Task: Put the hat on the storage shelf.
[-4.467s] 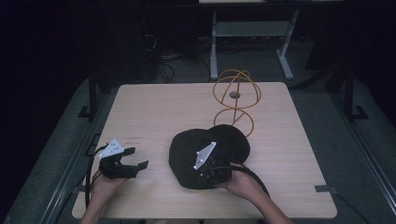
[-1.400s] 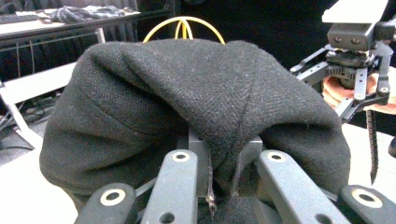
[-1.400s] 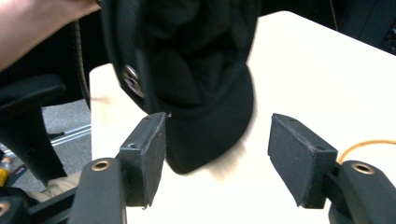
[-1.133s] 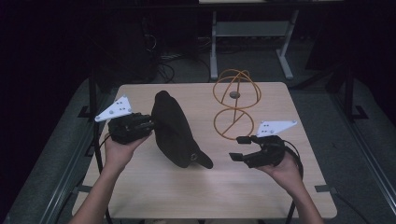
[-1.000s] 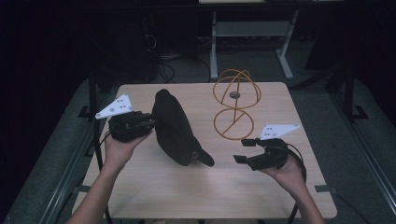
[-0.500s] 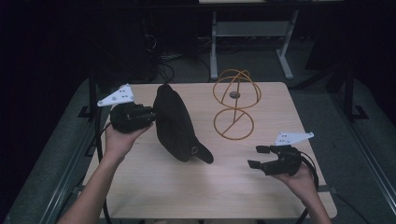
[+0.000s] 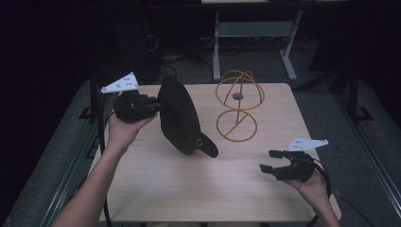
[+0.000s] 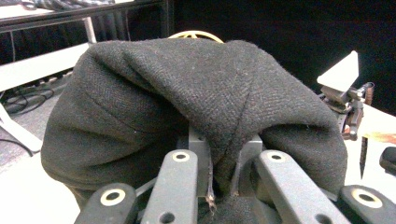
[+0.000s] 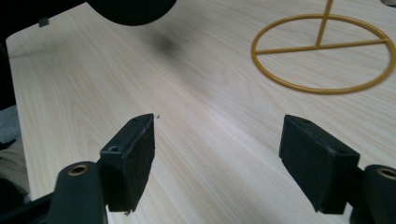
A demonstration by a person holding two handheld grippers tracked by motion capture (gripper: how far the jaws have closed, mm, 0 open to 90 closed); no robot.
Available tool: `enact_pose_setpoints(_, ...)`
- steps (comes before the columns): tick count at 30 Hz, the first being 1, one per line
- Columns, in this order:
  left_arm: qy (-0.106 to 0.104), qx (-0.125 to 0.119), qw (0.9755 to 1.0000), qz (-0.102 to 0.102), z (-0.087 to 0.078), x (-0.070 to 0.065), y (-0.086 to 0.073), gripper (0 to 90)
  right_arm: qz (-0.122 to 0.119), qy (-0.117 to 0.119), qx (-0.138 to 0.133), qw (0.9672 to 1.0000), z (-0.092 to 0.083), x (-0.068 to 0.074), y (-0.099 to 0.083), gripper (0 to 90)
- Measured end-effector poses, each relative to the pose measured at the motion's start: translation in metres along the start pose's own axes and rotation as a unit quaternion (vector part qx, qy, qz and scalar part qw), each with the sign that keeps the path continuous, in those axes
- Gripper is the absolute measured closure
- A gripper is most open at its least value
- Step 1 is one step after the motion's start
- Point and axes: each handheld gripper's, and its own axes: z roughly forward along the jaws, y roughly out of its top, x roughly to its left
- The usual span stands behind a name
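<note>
Just ahead of the left tongs (image 7: 153,105), the black cap (image 7: 182,118) is hanging above the wooden table (image 7: 189,189), its fabric pinched between the clenched jaws, its long axis sloping down from the crown to the brim. The wire stand (image 7: 239,106) is standing just beyond the cap, nearer the left hand. The right tongs (image 7: 270,161) are hovering well apart, released and gripping nothing.
</note>
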Motion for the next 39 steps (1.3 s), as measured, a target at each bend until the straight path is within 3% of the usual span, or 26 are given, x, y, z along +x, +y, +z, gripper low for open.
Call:
enact_pose_setpoints(14, -0.005, 0.001, 1.0, -0.004, 0.015, 0.01, 0.017, 81.6, 0.011, -0.02, 0.001, 0.9997, -0.008, -0.012, -0.009, 25.0)
enact_pose_setpoints(25, -0.008, 0.005, 1.0, -0.002, 0.032, 0.018, 0.034, 81.5, 0.014, -0.034, -0.009, 0.9993, -0.012, -0.013, -0.01, 25.0)
enact_pose_setpoints(39, -0.009, 0.014, 0.9998, 0.008, 0.055, 0.025, 0.063, 81.6, 0.023, -0.036, -0.009, 0.999, -0.015, -0.021, -0.012, 25.0)
